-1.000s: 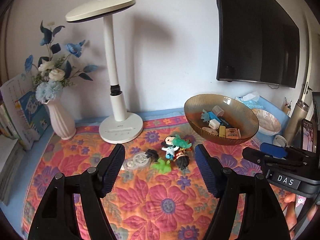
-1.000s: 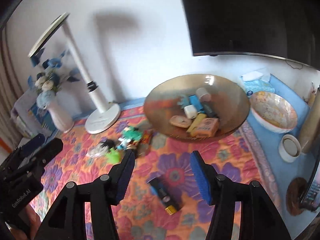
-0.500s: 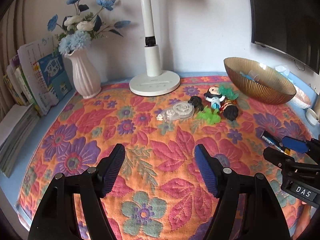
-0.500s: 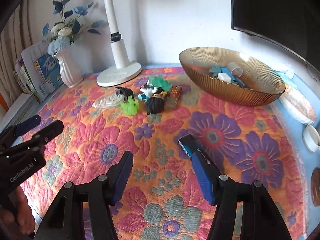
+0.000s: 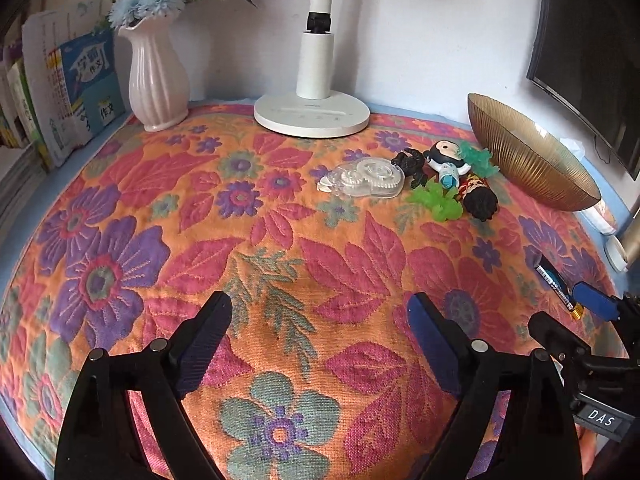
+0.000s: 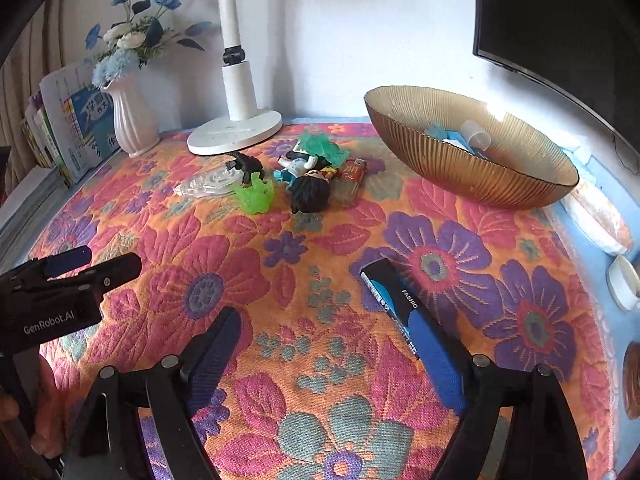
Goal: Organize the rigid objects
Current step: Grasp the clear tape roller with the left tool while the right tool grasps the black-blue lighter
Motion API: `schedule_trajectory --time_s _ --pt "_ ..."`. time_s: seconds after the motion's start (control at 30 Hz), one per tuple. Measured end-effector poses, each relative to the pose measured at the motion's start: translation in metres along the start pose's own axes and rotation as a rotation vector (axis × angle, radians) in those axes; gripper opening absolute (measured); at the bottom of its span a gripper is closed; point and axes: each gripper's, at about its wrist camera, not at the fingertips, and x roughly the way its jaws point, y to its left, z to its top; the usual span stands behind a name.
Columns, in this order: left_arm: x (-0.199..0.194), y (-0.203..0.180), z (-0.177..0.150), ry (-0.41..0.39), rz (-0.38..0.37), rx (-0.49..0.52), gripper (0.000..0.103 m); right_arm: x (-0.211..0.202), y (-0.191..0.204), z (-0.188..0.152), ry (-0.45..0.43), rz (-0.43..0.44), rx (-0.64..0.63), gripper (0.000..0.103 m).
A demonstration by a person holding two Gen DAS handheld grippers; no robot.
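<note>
A black and blue pen-like object (image 6: 390, 294) lies on the floral cloth, just ahead of my right gripper's right finger; it also shows in the left wrist view (image 5: 556, 286). My right gripper (image 6: 326, 332) is open and empty, low over the cloth. My left gripper (image 5: 320, 320) is open and empty over bare cloth. A cluster of small toys lies further back: a clear tape dispenser (image 5: 366, 180), a green figure (image 5: 438, 202), a black-haired figure (image 6: 310, 194), a lighter (image 6: 352, 182). A ribbed gold bowl (image 6: 480, 168) holds several small items.
A white lamp base (image 5: 312, 116) and a pink vase (image 5: 158, 84) with flowers stand at the back. Books (image 5: 68, 88) lean at the left. A dark screen (image 6: 560, 20) hangs on the wall. A shell-patterned bowl (image 6: 600, 216) and a white cup (image 6: 624, 282) sit at the right edge.
Both grippers have come down and nearer the cloth. The right gripper has closed in on the pen, whose end now lies by its right finger. Both stay open.
</note>
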Motion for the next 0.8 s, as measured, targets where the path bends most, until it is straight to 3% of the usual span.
schedule_trajectory --time_s 0.27,0.8 --pt "0.0026 -0.0104 0.0003 0.002 0.032 0.064 0.089 0.0068 -0.0006 -0.0008 0.040 0.001 0.010 0.087" --pt "0.0054 -0.0096 0.0011 0.016 0.035 0.080 0.091 0.0093 0.0011 -0.0005 0.054 -0.004 -0.004 0.094"
